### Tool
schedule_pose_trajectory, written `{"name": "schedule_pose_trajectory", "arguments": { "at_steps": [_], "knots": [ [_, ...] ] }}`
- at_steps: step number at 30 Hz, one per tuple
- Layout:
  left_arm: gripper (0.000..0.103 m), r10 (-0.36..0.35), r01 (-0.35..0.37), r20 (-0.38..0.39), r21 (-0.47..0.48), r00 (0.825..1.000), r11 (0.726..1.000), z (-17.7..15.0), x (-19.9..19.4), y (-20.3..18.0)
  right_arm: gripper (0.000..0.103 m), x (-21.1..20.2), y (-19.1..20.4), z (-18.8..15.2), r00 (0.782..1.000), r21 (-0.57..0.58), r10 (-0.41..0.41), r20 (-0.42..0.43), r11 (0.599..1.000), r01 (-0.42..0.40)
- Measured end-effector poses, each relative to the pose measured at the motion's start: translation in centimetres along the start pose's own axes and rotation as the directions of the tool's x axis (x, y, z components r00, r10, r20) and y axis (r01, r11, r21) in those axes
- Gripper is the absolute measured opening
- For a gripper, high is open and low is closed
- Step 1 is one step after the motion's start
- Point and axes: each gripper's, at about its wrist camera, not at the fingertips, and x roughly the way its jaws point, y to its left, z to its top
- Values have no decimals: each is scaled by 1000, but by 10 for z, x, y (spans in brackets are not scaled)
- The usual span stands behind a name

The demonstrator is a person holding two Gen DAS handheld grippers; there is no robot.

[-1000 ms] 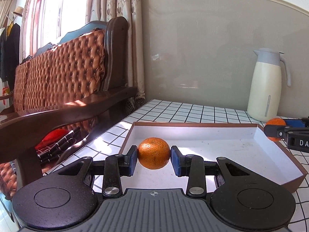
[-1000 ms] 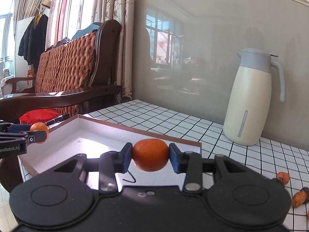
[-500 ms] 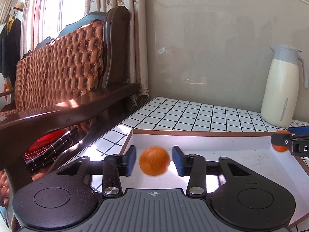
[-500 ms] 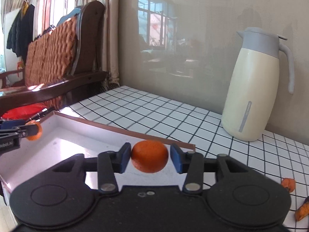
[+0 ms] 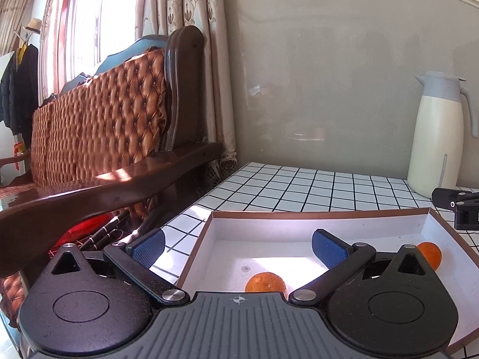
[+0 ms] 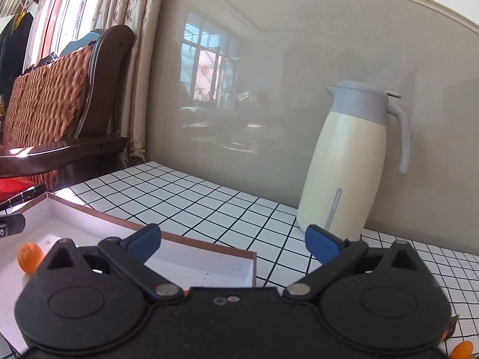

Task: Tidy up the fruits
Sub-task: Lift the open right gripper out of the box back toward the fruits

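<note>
Both pairs of blue-padded fingers stand spread wide with nothing between them: the left gripper [image 5: 238, 246] hangs over the white tray [image 5: 326, 220], and the right gripper [image 6: 232, 240] sits above the tray's far right corner, near the cream thermos jug [image 6: 348, 161]. Two small oranges lie loose on the tray floor — one orange [image 5: 265, 282] just below the left gripper's body, the second orange [image 5: 430, 254] towards the right wall, half hidden behind the left gripper's right arm.

Round fruit on a smooth, flat floor may roll; a knock on the low brown rim from either gripper as it leaves could set the oranges moving or shift the tray on the checked tablecloth [image 5: 299, 191]. The left gripper's body sits close over the nearer orange, so a careless pull-back might clip it.

More orange bits show at the lower right edge of the right wrist view — probably fruit [image 6: 462, 351] still to be fetched, though too small to be sure. Reaching there, the right gripper passes near the jug, which could be tipped.
</note>
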Motion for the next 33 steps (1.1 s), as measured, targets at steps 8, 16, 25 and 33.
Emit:
{"name": "schedule_pose_trajectory", "arguments": {
  "at_steps": [8, 16, 25, 33],
  "knots": [
    [103, 20, -19, 18, -61, 1000, 998, 2, -6, 9, 97, -1, -3, -3, 999, 13, -45, -24, 999, 46],
    [103, 145, -144, 49, -23, 988, 989, 0, -15, 5, 97, -7, -8, -5, 999, 42, 20, -44, 999, -19],
    [103, 73, -71, 25, -48, 997, 996, 5, -29, 5, 97, -25, -18, -6, 999, 69, 32, -30, 997, -30],
    [103, 61, -61, 2, -16, 998, 998, -1, -44, -14, 97, -49, -32, -14, 1000, 60, 22, -12, 998, -21]
  ]
}}
